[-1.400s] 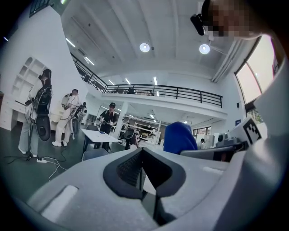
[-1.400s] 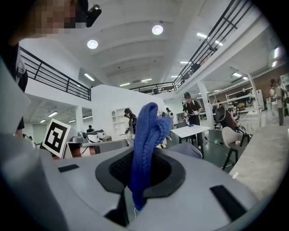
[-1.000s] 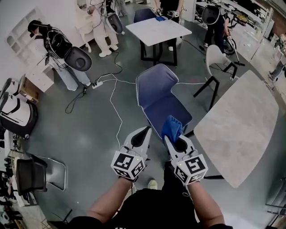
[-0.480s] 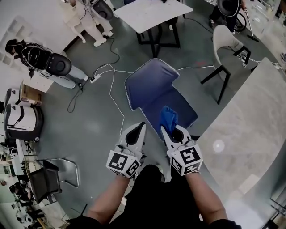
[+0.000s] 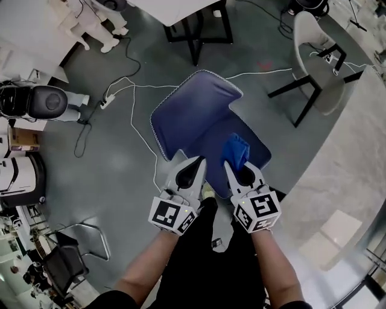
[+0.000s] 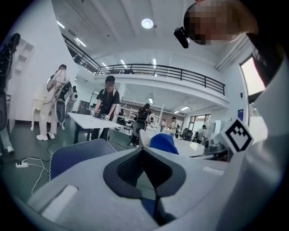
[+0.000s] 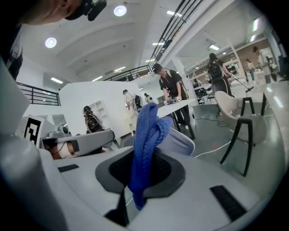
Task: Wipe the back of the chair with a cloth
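Jaws of the right gripper (image 5: 234, 171) are clamped on a bunched blue cloth (image 5: 236, 151), which sticks up out of them above the seat of the blue chair (image 5: 193, 108) (whose backrest is the part farther from the person, toward the white table (image 5: 175, 7)). Jaws of the left gripper (image 5: 196, 162) are pressed together with nothing between them, and it is held just beside the right one at the seat's near edge. A white cable (image 5: 134, 121) trails over the grey floor (image 5: 90, 175) beside the chair.
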Demonstrator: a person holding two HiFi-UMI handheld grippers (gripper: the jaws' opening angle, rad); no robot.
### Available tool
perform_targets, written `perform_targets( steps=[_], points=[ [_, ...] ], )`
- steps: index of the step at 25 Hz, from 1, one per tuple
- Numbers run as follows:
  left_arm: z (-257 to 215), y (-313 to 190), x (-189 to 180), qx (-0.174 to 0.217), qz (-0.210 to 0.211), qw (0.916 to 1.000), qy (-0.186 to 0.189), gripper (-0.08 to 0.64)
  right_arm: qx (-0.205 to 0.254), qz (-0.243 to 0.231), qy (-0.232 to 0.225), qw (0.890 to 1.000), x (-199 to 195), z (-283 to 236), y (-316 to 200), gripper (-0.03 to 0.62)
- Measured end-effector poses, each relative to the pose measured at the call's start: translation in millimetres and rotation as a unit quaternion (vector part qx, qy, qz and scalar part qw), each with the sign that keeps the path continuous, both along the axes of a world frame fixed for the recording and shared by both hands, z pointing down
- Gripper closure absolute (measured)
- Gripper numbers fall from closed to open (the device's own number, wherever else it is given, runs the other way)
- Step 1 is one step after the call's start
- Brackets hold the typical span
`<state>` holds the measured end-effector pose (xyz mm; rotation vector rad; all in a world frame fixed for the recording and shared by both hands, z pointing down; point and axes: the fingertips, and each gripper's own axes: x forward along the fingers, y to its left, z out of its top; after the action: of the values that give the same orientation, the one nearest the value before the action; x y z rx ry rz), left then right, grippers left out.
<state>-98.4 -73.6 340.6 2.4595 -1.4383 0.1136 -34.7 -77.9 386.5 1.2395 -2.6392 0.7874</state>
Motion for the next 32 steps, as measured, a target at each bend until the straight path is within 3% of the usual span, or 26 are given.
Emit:
perform_targets(
  steps=[4, 7, 10, 16, 20, 25, 32],
  points=[
    [53.9, -38.1, -11.6, -0.004, 0.017, 0.9999, 0.001, 0.552, -0.087, 0.066, -0.021, 0.994, 2.7, 97.5, -51.0, 0.531],
    [103.9, -58.8, -18.5, -0.011, 0.025, 0.9996, -0.002, 0.552, -0.158, 0.092, -0.072, 0.98, 0.3, 176.7, -84.5, 0.531],
    [148.1, -76.5, -24.3, -0.017, 0.027, 0.9995, -0.007, 0.552, -0.195, 0.121, -0.099, 0.968, 2.3, 245.2, -119.5, 0.531],
    [197.2, -94.1, -27.8, -0.025, 0.032, 0.999, -0.016, 0.552, -0.225, 0.143, -0.117, 0.957, -0.3, 325.8, -168.4, 0.529],
    [214.7, -104.6, -26.3, -0.024, 0.033, 0.999, -0.017, 0.552, -0.224, 0.164, -0.105, 0.955, 7.0, 365.9, -204.8, 0.529],
    [232.5, -113.7, -31.8, -0.023, 0.028, 0.9992, -0.014, 0.552, -0.224, 0.17, -0.112, 0.953, 4.7, 394.0, -243.9, 0.529],
    [230.5, -114.7, -53.7, -0.029, 0.006, 0.9995, -0.008, 0.552, -0.261, 0.149, -0.119, 0.946, -24.2, 410.6, -251.1, 0.53]
  ],
)
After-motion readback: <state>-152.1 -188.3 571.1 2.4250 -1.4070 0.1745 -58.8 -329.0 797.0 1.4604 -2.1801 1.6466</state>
